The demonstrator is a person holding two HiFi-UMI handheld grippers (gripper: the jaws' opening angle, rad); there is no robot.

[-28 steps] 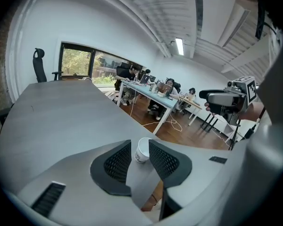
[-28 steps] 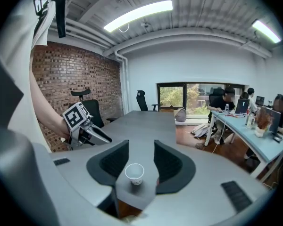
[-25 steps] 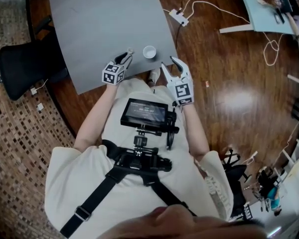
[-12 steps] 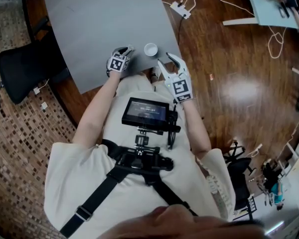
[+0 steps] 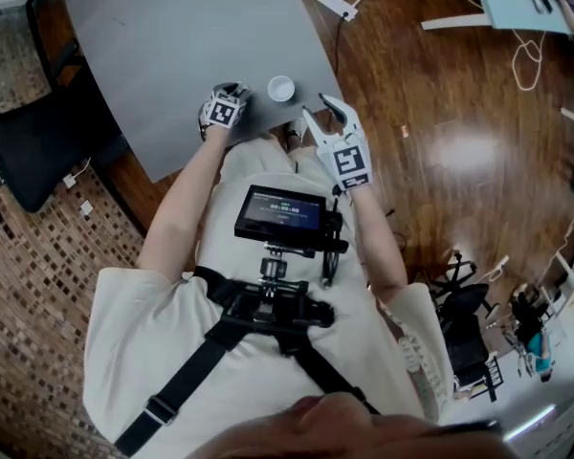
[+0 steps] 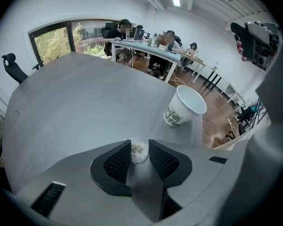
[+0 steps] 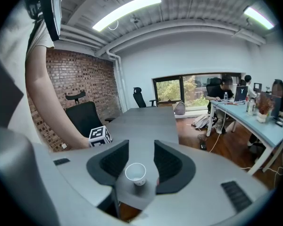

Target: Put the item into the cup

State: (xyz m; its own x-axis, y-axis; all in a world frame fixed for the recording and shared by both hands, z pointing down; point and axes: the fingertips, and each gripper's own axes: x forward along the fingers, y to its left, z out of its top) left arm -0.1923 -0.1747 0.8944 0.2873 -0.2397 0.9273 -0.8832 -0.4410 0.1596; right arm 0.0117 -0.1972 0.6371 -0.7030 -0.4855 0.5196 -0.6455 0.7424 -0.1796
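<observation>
Two hand-held grippers over a grey counter point(image 5: 172, 46). The left hand-held gripper point(image 6: 140, 144) has its jaws closed on the item point(image 6: 138, 150), a small clear round piece with pale yellowish contents, pinched between the ribbed pads at lower centre of the left gripper view. Whether the item touches the counter cannot be told. A white paper cup point(image 6: 184, 107) with a green print stands upright, mouth open, right of centre in that view, apart from the item and close to the counter's edge. The right hand-held gripper point(image 7: 141, 147) has its jaws spread and grips nothing; the cup shows through the gap, beyond the jaws.
</observation>
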